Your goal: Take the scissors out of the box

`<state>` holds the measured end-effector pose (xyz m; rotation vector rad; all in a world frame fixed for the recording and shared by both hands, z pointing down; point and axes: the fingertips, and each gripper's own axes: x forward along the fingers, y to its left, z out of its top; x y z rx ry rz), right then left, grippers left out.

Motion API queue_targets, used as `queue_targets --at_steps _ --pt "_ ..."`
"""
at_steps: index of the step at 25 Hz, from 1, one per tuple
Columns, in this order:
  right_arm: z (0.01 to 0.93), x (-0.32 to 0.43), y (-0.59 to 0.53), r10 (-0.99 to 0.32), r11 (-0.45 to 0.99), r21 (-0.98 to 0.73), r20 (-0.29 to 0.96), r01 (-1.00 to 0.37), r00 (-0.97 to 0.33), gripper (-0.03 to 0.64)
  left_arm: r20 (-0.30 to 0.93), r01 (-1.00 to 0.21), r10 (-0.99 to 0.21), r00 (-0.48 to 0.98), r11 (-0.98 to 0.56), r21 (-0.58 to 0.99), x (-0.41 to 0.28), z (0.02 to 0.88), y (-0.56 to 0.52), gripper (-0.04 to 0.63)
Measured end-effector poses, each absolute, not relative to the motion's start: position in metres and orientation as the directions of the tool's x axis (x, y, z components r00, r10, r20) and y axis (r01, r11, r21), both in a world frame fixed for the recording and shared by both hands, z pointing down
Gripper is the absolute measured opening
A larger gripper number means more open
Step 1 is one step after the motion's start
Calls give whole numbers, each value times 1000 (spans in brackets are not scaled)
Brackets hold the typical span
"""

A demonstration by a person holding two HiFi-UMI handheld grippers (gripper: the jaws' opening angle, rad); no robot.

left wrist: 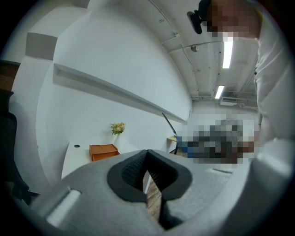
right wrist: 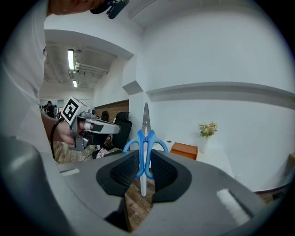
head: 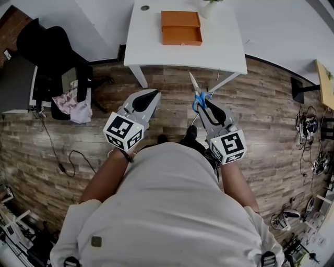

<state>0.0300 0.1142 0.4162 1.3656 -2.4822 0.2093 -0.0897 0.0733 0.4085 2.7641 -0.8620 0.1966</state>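
The blue-handled scissors (head: pixel 199 98) stand upright in my right gripper (head: pixel 204 104), which is shut on their handles, blades pointing toward the table. In the right gripper view the scissors (right wrist: pixel 145 146) sit between the dark pads (right wrist: pixel 123 171), blade tip up. The orange box (head: pixel 181 27) rests open on the white table (head: pixel 151 52), well ahead of both grippers; it also shows as the box (left wrist: pixel 103 151) and the box (right wrist: pixel 184 150). My left gripper (head: pixel 151 95) hangs over the wooden floor left of the scissors, shut with nothing in it; its pads (left wrist: pixel 133 169) meet at the tip.
A small vase of flowers (head: pixel 209 7) stands behind the box. A black office chair (head: pixel 52 47) with cloth on it is at the left. Cables and gear (head: pixel 310 130) lie along the floor at the right. A person's torso fills the lower head view.
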Motion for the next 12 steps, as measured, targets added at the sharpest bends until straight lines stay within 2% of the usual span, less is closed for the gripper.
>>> queue_targets --at_steps 12 --pt "416 61 95 -799 542 10 318 -841 -511 98 204 -581 -548 812 -792 187 -58 410 55 3"
